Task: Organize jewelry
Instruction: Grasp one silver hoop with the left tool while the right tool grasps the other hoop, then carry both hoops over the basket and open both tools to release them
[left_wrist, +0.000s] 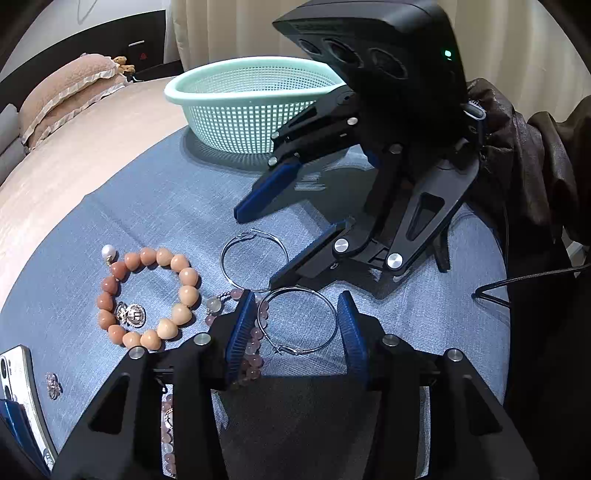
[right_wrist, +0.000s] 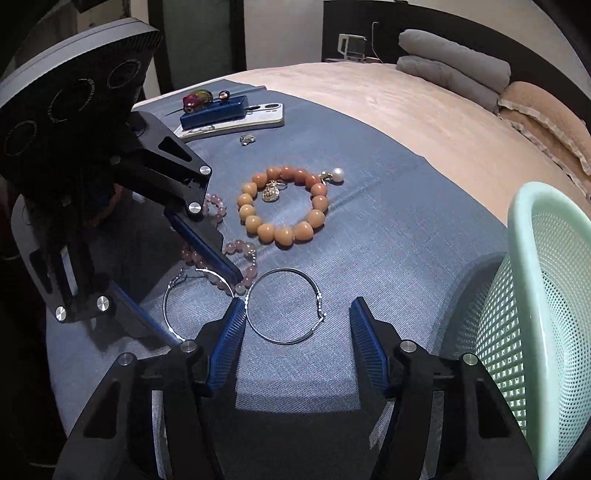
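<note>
Both tongs are seen spread wide over a blue cloth (left_wrist: 155, 192). Between the left gripper's (left_wrist: 295, 328) blue pads one thin silver hoop earring (left_wrist: 297, 320) lies flat, ungripped. A second silver hoop (right_wrist: 283, 306) lies just ahead of the right gripper (right_wrist: 297, 332). Beyond, an orange bead bracelet (right_wrist: 282, 204) is seen; farther, a mint plastic basket (left_wrist: 255, 107).

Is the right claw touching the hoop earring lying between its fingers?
Cannot tell. In the right wrist view the hoop earring lies inside the open right claw, its rim right beside one fingertip; neither gap nor contact shows.
</note>
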